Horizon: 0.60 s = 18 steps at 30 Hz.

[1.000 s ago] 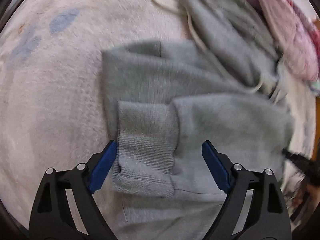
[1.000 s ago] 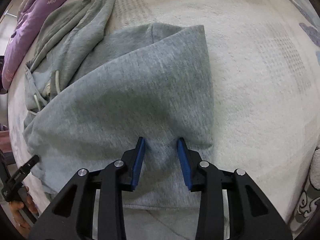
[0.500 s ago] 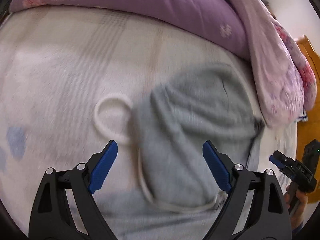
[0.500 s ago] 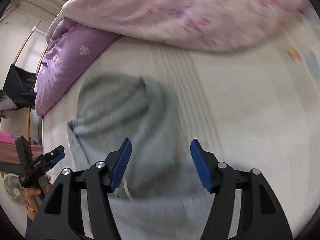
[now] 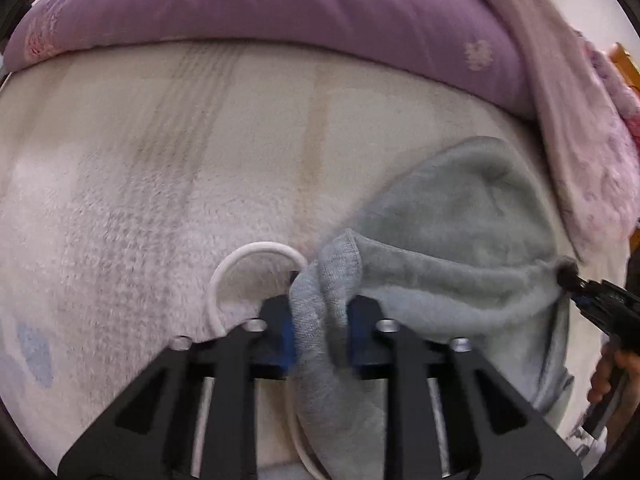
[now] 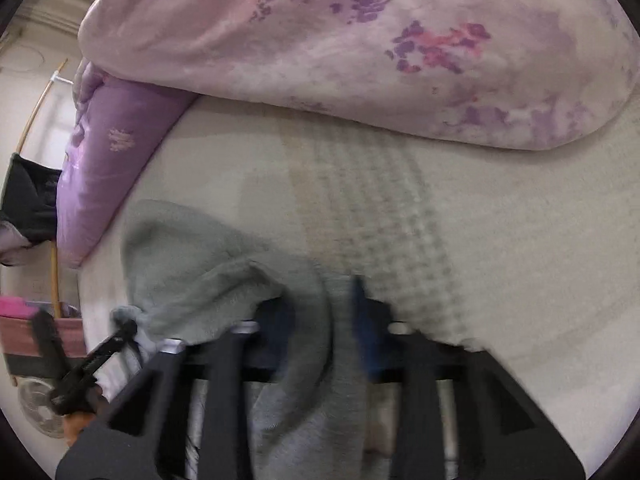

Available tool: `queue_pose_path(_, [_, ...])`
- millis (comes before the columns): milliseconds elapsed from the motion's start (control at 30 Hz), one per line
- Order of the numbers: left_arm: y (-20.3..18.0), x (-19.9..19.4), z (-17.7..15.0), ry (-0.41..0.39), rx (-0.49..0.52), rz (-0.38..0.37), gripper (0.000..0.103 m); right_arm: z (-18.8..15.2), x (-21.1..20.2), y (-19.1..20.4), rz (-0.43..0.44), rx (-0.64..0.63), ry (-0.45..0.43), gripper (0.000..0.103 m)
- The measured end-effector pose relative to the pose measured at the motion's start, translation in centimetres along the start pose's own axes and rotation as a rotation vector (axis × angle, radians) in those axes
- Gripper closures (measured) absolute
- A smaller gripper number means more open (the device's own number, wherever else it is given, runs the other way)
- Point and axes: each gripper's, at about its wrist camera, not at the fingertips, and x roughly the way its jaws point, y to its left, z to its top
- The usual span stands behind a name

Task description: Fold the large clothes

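A grey hoodie lies on a cream fleece blanket [image 5: 160, 200], its hood [image 5: 460, 232] towards the quilts. My left gripper [image 5: 322, 332] is closing, and its blue pads pinch a bunched fold of the hood's rim beside the white drawstring loop [image 5: 240, 256]. In the right wrist view my right gripper [image 6: 324, 332] is closing too, with the other side of the hood [image 6: 192, 256] pressed between its pads. Each gripper shows in the other's view, the right gripper [image 5: 572, 280] and the left gripper [image 6: 124, 328], both at the hood's edge.
A purple quilt [image 5: 280, 0] and a pink floral quilt [image 6: 360, 40] are heaped just beyond the hood. A hand [image 5: 612, 376] holds the right tool. Off the bed's left side stand a fan [image 6: 40, 408] and a chair draped in dark cloth [image 6: 28, 200].
Both grippers moved from the hoodie's folded body up to its hood. Their jaws, wide a moment ago, have shut on the hood's rim, one at each side.
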Motion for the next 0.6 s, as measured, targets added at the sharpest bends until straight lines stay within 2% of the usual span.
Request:
queue_pose_path(67, [-0.1, -2.6, -0.9, -0.063, 0.018, -0.026, 0.089, -0.8, -2.5, 0.3, 0.054, -0.007, -0.069, 0.088])
queue_pose_path(133, [-0.4, -6.3, -2.3, -0.160, 0.045, -0.063, 0.089, -2.0, -5.2, 0.7, 0.134, -0.009, -0.125, 0.088])
queue_pose_path(233, [-0.6, -11.6, -5.8, -0.267, 0.062, -0.113, 0.089, -5.6, -10.8, 1.3, 0.216, -0.030, -0.214, 0.089])
queue_pose_path(300, [-0.6, -15.0, -9.5, -0.328, 0.090, -0.135, 0.089, -8.4, -13.6, 1.6, 0.204, -0.085, -0.239, 0.089])
queue_pose_path(367, [-0.7, -17.1, -12.6, -0.350, 0.103, -0.151, 0.088, -12.0, -16.3, 1.4, 0.215, -0.117, -0.242, 0.089])
queue_pose_path(400, [-0.2, -18.0, -14.4, -0.347, 0.116, -0.157, 0.088, -14.0, -17.2, 1.0, 0.217, -0.125, -0.233, 0.089])
queue_pose_path(467, [0.3, -18.1, -19.6, -0.298, 0.091, -0.165, 0.082, -18.8, -17.9, -0.2, 0.161, -0.134, -0.169, 0.085])
queue_pose_path(500, [0.8, -17.4, -22.0, -0.239, 0.070, -0.171, 0.079, -20.3, -17.6, -0.8, 0.112, -0.128, -0.124, 0.082])
queue_pose_path(533, [1.2, -16.1, -24.7, -0.139, 0.043, -0.156, 0.072, -21.6, -16.9, -1.1, 0.064, -0.122, -0.079, 0.080])
queue_pose_path(600, [1.5, -14.8, -28.4, -0.030, 0.006, -0.134, 0.070, -25.1, -15.7, -3.2, -0.036, -0.101, 0.030, 0.077])
